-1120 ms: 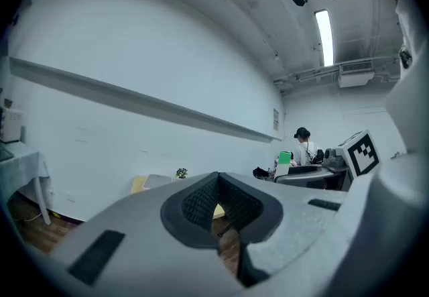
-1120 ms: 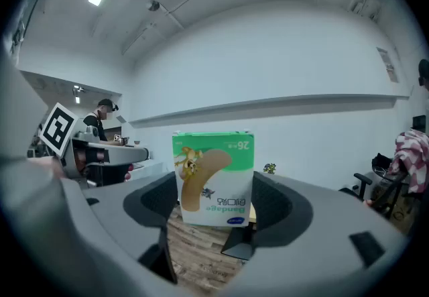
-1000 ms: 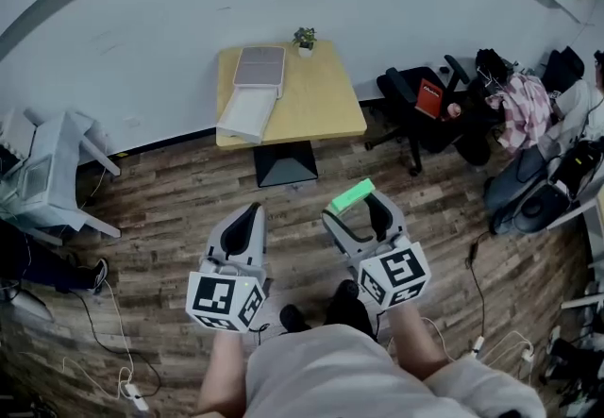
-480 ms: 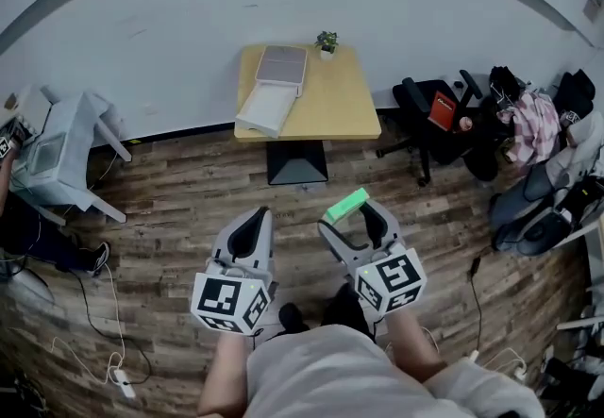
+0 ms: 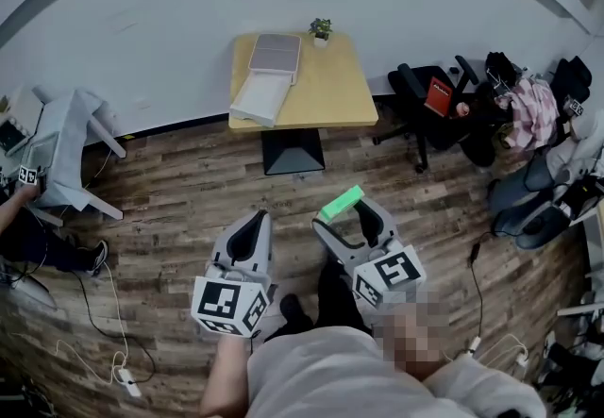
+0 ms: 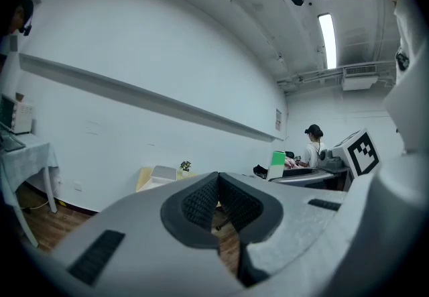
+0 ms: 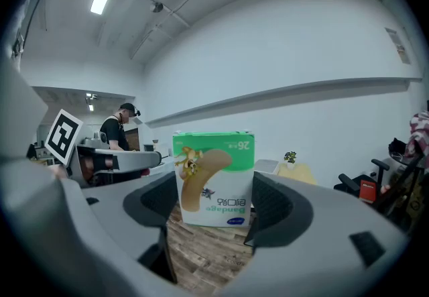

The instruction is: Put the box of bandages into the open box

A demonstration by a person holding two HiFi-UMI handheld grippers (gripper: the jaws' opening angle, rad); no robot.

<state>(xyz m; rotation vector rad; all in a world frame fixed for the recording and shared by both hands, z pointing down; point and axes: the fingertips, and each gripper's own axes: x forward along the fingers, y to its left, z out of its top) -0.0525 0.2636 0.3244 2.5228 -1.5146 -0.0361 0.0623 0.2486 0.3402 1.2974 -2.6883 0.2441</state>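
In right tongs (image 7: pixel 214 203), one bandage box (image 7: pixel 213 168)

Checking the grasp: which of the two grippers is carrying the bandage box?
The right gripper: its jaws clamp the green-topped bandage box; the left gripper is shut on nothing.

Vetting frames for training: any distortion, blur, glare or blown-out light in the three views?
Head view: heavy fisheye, the wall bends into an arc; even light, table sharp. Left gripper view: ceiling light blown out, dark corners, the shut left gripper soft up close. Right gripper view: dark corners too, bandage box in the right gripper crisp, no glare.
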